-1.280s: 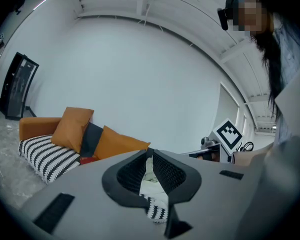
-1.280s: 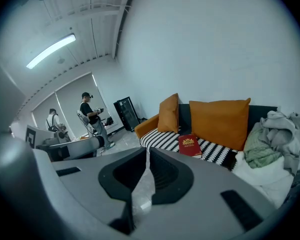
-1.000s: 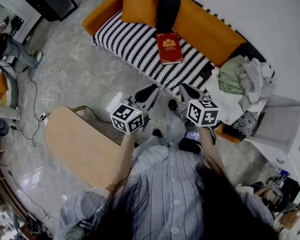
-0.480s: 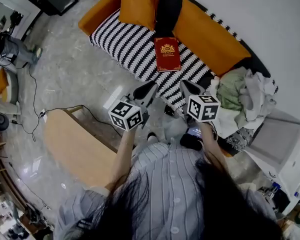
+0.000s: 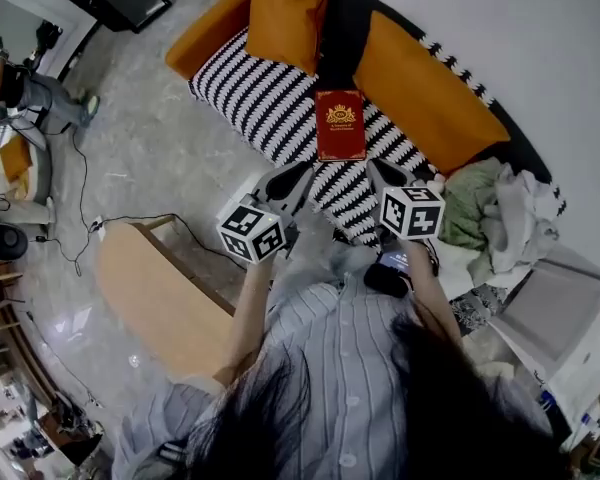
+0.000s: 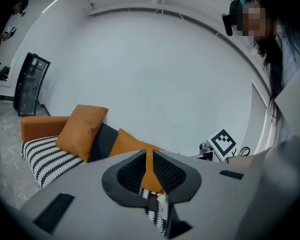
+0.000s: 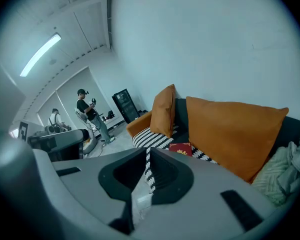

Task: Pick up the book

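both the left claw (image 5: 302,171) and the right claw (image 5: 375,168) are closed, empty. the red book (image 5: 339,125) lies flat on the striped sofa seat (image 5: 250,98).

From my left gripper (image 5: 298,175) and right gripper (image 5: 378,171), the way to the book (image 5: 340,125) is open striped seat (image 5: 265,93). The book's near, left and right edges lie free. On its far side two orange cushions crowd close: one far left (image 5: 285,13), one far right (image 5: 425,83). A heap of clothes (image 5: 495,203) blocks the seat's right end. The wooden table (image 5: 160,293) stands near left, well apart.
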